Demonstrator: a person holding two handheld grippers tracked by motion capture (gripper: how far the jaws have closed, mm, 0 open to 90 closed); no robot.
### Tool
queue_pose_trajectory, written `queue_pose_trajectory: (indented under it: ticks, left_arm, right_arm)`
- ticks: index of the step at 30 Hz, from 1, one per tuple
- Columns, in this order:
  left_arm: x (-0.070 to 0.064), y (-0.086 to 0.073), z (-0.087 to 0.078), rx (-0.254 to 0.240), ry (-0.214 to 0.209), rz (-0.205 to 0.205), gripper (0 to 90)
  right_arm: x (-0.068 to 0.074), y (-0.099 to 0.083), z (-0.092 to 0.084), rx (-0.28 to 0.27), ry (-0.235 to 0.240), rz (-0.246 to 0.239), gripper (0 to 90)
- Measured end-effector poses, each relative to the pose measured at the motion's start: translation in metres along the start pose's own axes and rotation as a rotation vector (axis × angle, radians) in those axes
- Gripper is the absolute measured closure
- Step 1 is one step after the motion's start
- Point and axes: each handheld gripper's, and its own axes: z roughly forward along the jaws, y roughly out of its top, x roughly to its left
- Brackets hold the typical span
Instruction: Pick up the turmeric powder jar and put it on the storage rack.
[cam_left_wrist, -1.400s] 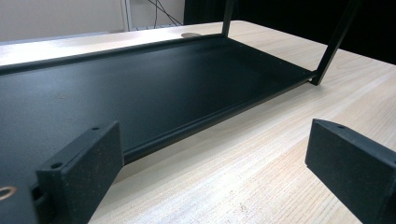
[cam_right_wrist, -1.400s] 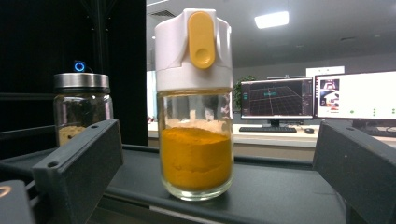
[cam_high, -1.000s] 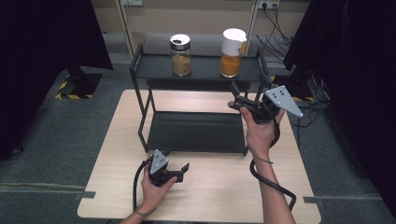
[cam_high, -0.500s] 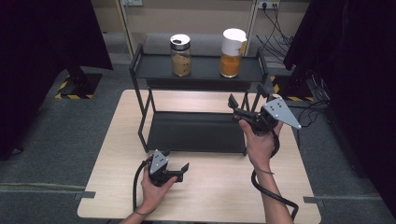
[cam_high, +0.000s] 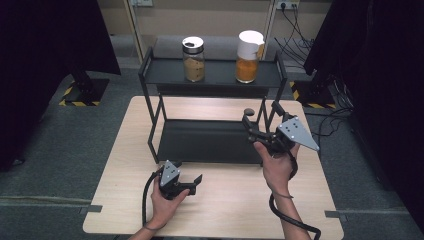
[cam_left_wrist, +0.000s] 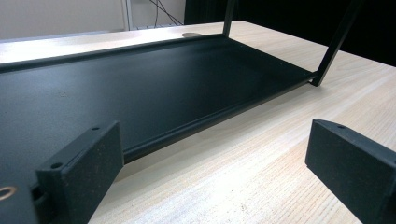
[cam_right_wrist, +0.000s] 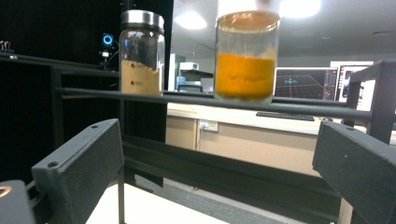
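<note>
Your right gripper (cam_high: 262, 116) is raised at the right end of the rack (cam_high: 150, 75), jaws wide apart and holding nothing, aimed toward the upper shelf. Two jars stand on that shelf, well apart from each other: the jar of orange powder (cam_high: 248, 50) with a white lid at the right, and the jar of brown powder (cam_high: 193, 59) with a metal lid at the left. Neither jar is touched, so judge the work as barely begun: the approach is under way, while the grasp and any transfer remain to be done. Your left gripper (cam_high: 189, 181) rests low on the table (cam_high: 120, 200) in front of the lower shelf, jaws also apart and empty. The right gripper view places the orange jar (cam_right_wrist: 246, 56) nearly straight ahead, between the jaws but well beyond them, with the shelf rail crossing in front of its base; the high view cannot give you that alignment. The left gripper view confirms that the lower shelf (cam_left_wrist: 140, 88) is bare. The high view alone gives both hands' positions relative to the rack.
</note>
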Motion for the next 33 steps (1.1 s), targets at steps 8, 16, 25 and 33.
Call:
queue_pose_trajectory:
  ticks: [8,16,25,33]
  left_arm:
    - [0.000,0.000,0.000,0.002,0.000,0.001,3.6]
    - [0.000,0.000,0.000,0.002,0.000,-0.002,3.6]
    - [0.000,0.001,0.000,0.004,0.001,0.001,3.6]
    - [0.000,0.001,0.000,0.003,0.004,0.001,3.6]
  right_arm:
    - [0.002,-0.012,-0.012,0.028,-0.001,0.011,2.0]
    - [0.004,-0.023,-0.023,0.062,0.002,0.017,2.0]
    - [0.006,-0.041,-0.036,0.121,0.008,0.021,2.0]
    - [0.008,-0.061,-0.047,0.170,0.007,0.055,2.0]
